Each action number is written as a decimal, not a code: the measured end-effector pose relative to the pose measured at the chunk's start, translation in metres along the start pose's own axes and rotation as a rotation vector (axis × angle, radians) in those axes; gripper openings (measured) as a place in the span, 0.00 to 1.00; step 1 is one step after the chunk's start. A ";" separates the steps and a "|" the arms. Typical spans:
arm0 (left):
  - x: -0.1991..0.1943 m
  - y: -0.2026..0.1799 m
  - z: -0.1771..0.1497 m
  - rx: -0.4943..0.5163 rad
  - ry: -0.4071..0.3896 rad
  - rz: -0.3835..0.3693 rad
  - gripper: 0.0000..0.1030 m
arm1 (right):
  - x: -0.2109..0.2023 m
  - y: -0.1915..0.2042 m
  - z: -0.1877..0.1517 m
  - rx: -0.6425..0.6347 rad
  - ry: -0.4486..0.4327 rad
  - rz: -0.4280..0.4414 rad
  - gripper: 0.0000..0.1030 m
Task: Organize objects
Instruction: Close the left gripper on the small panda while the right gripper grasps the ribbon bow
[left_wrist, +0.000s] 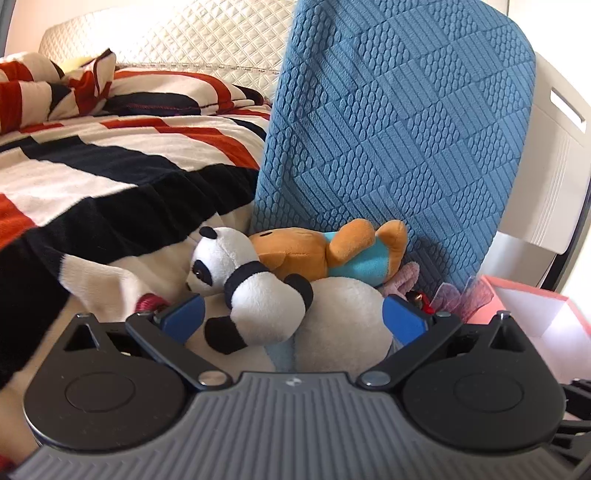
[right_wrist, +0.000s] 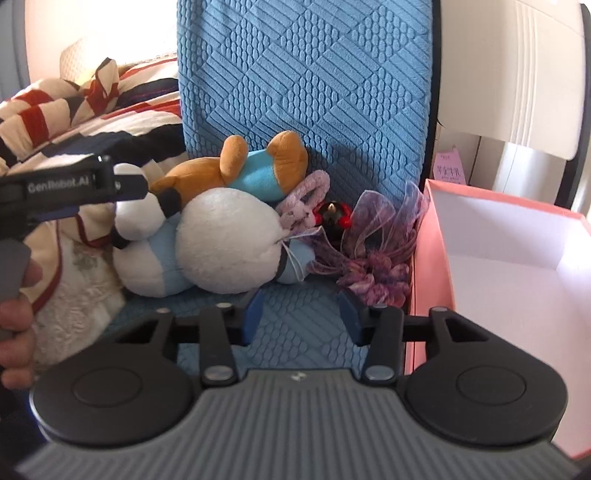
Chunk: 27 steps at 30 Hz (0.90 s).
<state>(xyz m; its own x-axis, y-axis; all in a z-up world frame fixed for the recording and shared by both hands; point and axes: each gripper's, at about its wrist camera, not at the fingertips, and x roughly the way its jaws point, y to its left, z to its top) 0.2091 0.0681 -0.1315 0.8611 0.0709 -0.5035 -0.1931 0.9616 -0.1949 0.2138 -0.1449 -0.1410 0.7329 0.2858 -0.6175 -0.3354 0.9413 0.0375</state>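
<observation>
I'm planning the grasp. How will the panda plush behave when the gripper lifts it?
The panda plush looks soft and stuffed, so it will probably squash between the open left gripper fingers rather than slip. It seems light. Its limbs look floppy and may dangle, and since it lies against the orange plush, it could nudge that.

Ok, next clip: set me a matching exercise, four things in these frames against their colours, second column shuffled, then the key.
Things:
1. panda plush
2. bear plush
3. open box
4. chair cover

Colours:
A. blue, textured
B. black and white
C. pink outside, white inside
D. orange-brown with a turquoise shirt

Pairs: 1-B, 2-D, 3-C, 4-A
</observation>
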 end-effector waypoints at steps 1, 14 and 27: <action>0.003 0.002 0.000 -0.008 0.000 -0.001 1.00 | 0.005 0.000 0.000 -0.007 -0.002 -0.006 0.46; 0.043 0.034 0.001 -0.120 0.050 0.003 0.82 | 0.085 -0.007 0.006 -0.041 0.069 -0.112 0.44; 0.058 0.045 0.001 -0.179 0.094 -0.002 0.75 | 0.156 -0.013 0.012 -0.094 0.173 -0.238 0.38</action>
<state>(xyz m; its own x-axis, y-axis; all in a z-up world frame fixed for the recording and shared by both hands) 0.2507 0.1160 -0.1691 0.8156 0.0357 -0.5774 -0.2789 0.8987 -0.3383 0.3400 -0.1105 -0.2281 0.6883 0.0167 -0.7253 -0.2259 0.9550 -0.1923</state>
